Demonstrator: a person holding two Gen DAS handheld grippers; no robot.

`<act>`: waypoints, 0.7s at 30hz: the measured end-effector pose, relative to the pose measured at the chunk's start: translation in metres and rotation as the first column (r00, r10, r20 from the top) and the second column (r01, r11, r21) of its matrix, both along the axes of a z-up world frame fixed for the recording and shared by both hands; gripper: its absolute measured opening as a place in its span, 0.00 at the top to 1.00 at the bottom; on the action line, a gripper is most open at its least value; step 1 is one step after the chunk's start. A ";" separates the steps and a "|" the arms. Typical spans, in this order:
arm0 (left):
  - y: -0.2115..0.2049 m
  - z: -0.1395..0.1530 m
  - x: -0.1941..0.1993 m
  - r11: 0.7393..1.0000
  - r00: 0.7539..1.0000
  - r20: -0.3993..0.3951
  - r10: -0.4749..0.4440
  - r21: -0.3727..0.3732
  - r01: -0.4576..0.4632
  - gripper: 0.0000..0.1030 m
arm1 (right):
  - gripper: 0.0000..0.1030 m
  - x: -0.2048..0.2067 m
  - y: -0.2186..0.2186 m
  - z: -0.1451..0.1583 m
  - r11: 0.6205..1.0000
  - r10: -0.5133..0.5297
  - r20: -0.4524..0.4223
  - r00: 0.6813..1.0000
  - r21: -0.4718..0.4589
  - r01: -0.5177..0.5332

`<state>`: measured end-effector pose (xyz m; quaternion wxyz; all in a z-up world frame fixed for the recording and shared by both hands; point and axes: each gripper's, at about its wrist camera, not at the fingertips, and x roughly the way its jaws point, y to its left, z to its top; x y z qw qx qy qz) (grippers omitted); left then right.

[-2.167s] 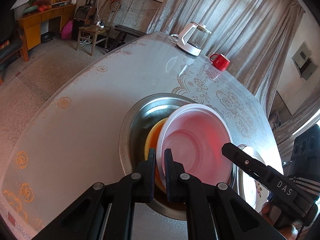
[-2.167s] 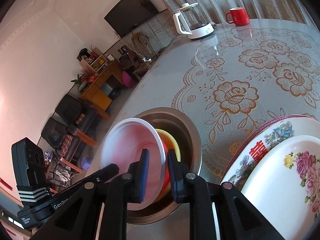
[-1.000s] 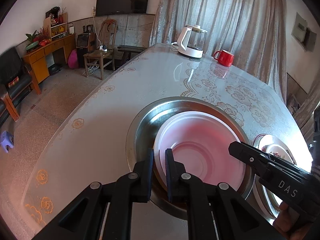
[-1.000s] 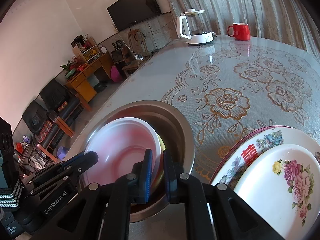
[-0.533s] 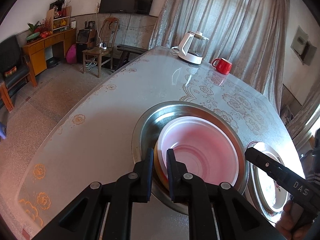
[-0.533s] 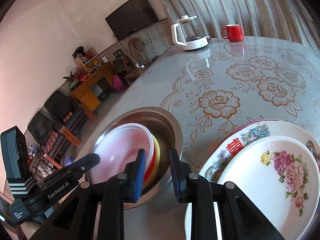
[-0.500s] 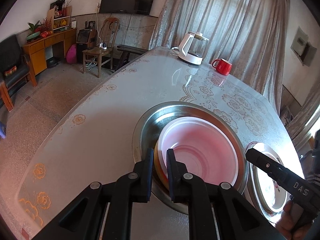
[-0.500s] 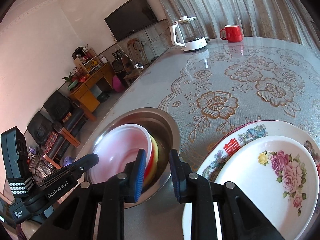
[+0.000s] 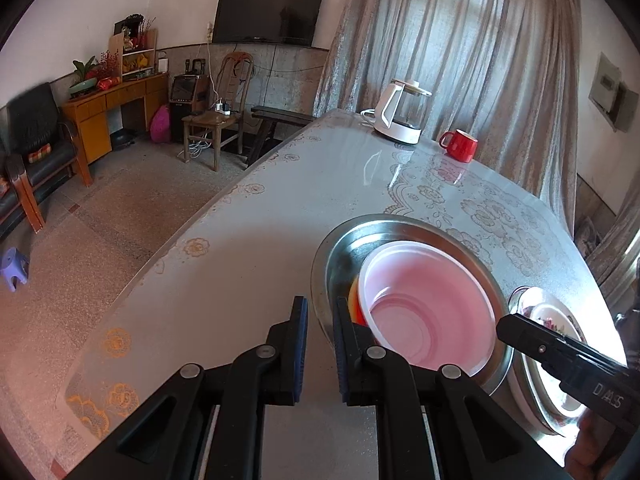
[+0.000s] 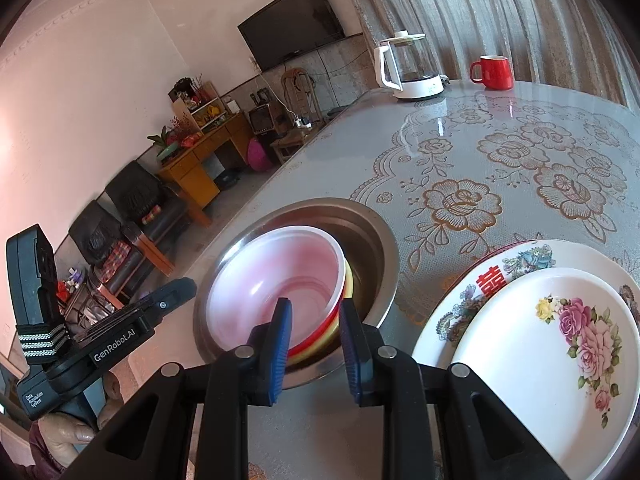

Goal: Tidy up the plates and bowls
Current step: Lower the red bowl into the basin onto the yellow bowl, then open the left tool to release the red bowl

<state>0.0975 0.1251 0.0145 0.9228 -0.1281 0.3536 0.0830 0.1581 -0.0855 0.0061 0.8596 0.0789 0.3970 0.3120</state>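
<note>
Just ahead of our right gripper [image 10: 314, 346], jaws parted and empty, the white translucent plastic bowl [image 10: 280, 280] sits nested on red and yellow bowls inside the wide steel basin [image 10: 376, 248]. Our left gripper [image 9: 318, 354] is narrow, holding nothing. Beside it, flowered plates [image 10: 560, 340] are stacked; organizing looks nearly done.

The left gripper [image 10: 176, 292] carries "GenRobot.AI" in white along its arm, and a small label "Data Acquisition System" lower on its handle. The right gripper [image 9: 508, 326] reads "DAS". Beside the steel basin [image 10: 376, 240], the large floral plate [image 10: 500, 268] bears a red double-happiness character.
</note>
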 end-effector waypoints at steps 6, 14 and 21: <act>-0.004 -0.003 0.008 0.999 1.000 -0.008 -0.021 0.045 0.022 0.87 | 0.77 0.007 0.014 -0.007 0.997 -0.001 -0.002 1.000 -0.083 0.001; -0.001 -0.013 0.025 0.998 0.999 -0.026 -0.032 0.051 0.033 0.84 | 0.87 0.023 0.030 -0.012 0.982 -0.020 0.032 0.999 -0.186 0.025; -0.002 -0.018 0.038 0.996 0.998 -0.038 -0.051 0.077 0.053 0.82 | 0.92 0.040 0.037 -0.016 0.974 -0.056 0.023 0.998 -0.220 0.059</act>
